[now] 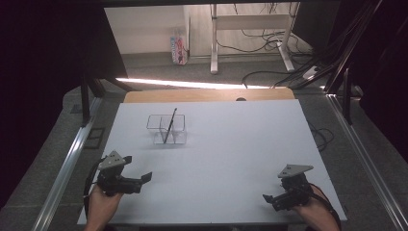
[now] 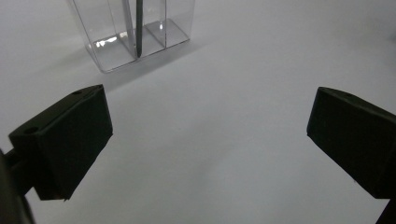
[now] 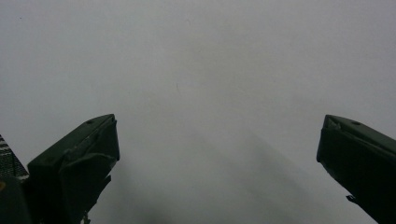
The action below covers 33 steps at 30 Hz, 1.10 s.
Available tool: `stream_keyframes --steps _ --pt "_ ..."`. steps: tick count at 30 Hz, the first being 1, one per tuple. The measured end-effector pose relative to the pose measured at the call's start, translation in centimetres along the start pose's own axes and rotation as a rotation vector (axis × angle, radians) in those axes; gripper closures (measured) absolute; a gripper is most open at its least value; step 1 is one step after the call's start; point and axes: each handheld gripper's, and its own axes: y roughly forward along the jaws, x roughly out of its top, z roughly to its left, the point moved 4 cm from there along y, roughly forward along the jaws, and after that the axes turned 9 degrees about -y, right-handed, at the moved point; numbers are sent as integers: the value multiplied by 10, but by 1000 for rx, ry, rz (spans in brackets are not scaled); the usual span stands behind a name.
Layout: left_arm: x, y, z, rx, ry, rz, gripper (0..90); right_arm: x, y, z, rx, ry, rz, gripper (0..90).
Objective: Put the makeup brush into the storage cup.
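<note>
The wide white rectangular table (image 1: pixel 231 159) lies under both my arms, its bare surface running out to a strip of tan wood along the far edge. On its far-left part stands the clear plastic box with divided compartments (image 1: pixel 167 129), upright and well apart from both my tools. From my left gripper view the same box (image 2: pixel 133 35) sits ahead and a little to the left, its see-through walls and inner partitions plain to see.

My left gripper (image 1: pixel 139 169) hovers near the front-left corner of the table, jaws spread wide with nothing between them (image 2: pixel 205 140). My right gripper (image 1: pixel 273 192) sits near the front-right corner, its jaws likewise parted and empty over bare white surface (image 3: pixel 217 154).

Smallest is the thin dark stick (image 1: pixel 169 126), standing tilted inside the box, its lower end resting in a middle compartment against a partition (image 2: pixel 138 28).
</note>
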Motion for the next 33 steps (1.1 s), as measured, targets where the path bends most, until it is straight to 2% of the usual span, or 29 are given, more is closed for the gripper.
stream_keyframes --steps 13,33 --pt "-10 -10 2 8 -14 -4 7 0 0 0 0 1 2 0" --pt "-25 -23 6 43 -24 4 3 0 1 -1 2 1 4 0"
